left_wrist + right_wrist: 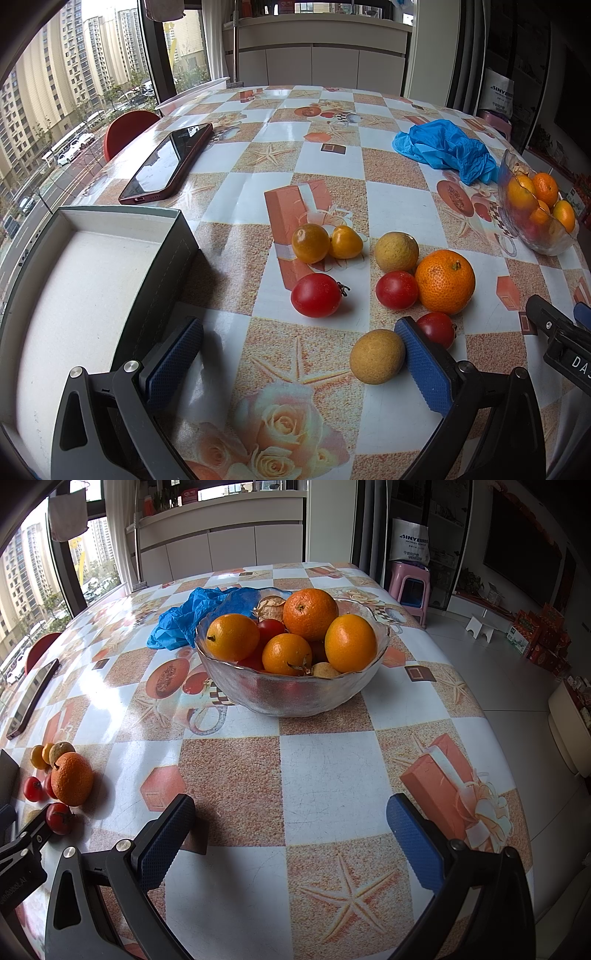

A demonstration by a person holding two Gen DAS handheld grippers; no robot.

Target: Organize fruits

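The left hand-held gripper [299, 345] hangs low over the desk [332, 158] with its blue-padded jaws spread wide and nothing between them; a dull tan round fruit [376, 356] lies just inside its right pad, touching or nearly touching it. Ahead of this gripper eight loose fruits can be counted: three red cherry tomatoes [316, 295], two yellow-orange cherry tomatoes [310, 243], two tan round fruits and one pebbled orange mandarin [445, 281]. To its left stands an open grey box with a white lining [92, 280], and beyond that lies a dark phone in a red case [168, 162]. Far ahead to its right lies a crumpled blue plastic glove [448, 149]. The right hand-held gripper [290, 836] is likewise spread wide and holds nothing, over the checked tablecloth. Straight ahead of it stands a clear glass bowl with a wavy rim [291, 690], holding four orange citrus fruits [310, 613], some red tomatoes, one tan fruit and a dried husk. Only the right view shows the bowl's contents plainly, plus a pink stool [410, 587] and a white bag printed "SINYE"; only the left view shows the box whole. The right gripper's body, seen from the left view, bears the letters "DA".
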